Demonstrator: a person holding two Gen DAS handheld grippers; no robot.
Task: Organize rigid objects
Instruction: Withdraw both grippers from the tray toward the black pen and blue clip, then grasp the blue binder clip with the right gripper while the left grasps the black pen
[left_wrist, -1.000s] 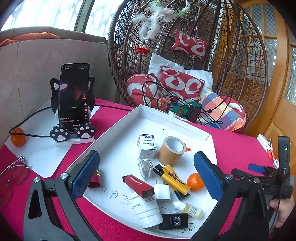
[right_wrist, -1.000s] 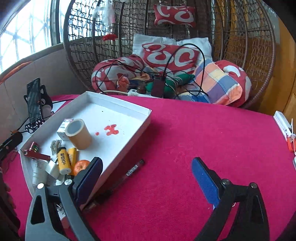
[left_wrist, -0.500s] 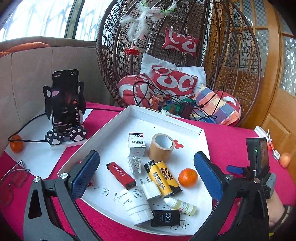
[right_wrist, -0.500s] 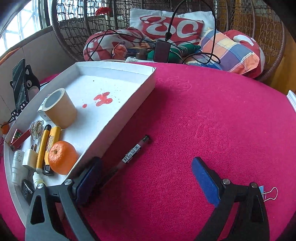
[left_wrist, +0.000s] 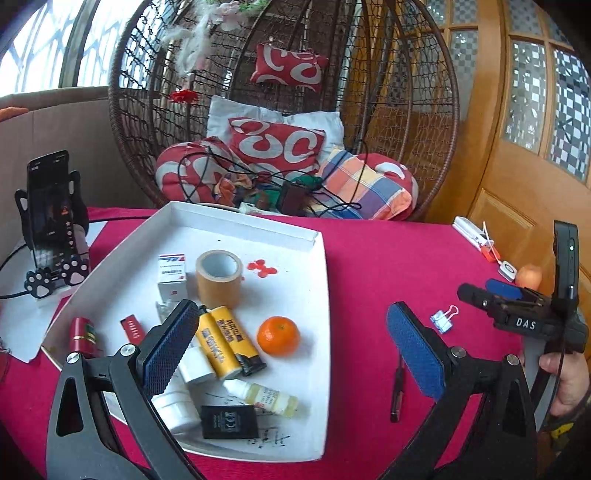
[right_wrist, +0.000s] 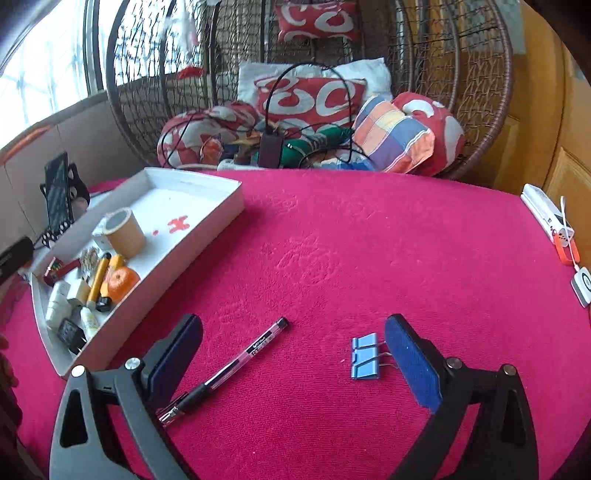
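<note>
A white tray (left_wrist: 314, 288) (right_wrist: 207, 232) on the red tablecloth holds a tape roll (left_wrist: 218, 277), an orange (left_wrist: 278, 335), two yellow lighters (left_wrist: 225, 338), a small box (left_wrist: 171, 276), a bottle (left_wrist: 271, 400) and a black adapter (left_wrist: 229, 421). A pen (right_wrist: 225, 371) (left_wrist: 398, 387) and a blue binder clip (right_wrist: 365, 356) (left_wrist: 442, 319) lie on the cloth right of the tray. My right gripper (right_wrist: 291, 363) hovers open over the pen and clip. My left gripper (left_wrist: 291, 350) hangs open above the tray's near right part.
A phone on a cat-paw stand (left_wrist: 50, 225) sits left of the tray. A wicker hanging chair with cushions and cables (left_wrist: 288, 162) stands behind the table. Small white items (right_wrist: 550, 221) and a peach-coloured fruit (left_wrist: 529, 277) lie near the right edge. A hand (left_wrist: 565, 380) holds the right gripper.
My right gripper has swung right, off the tray edge, and now has the pen and binder clip between its fingers. My left gripper has drifted right across the tray.
</note>
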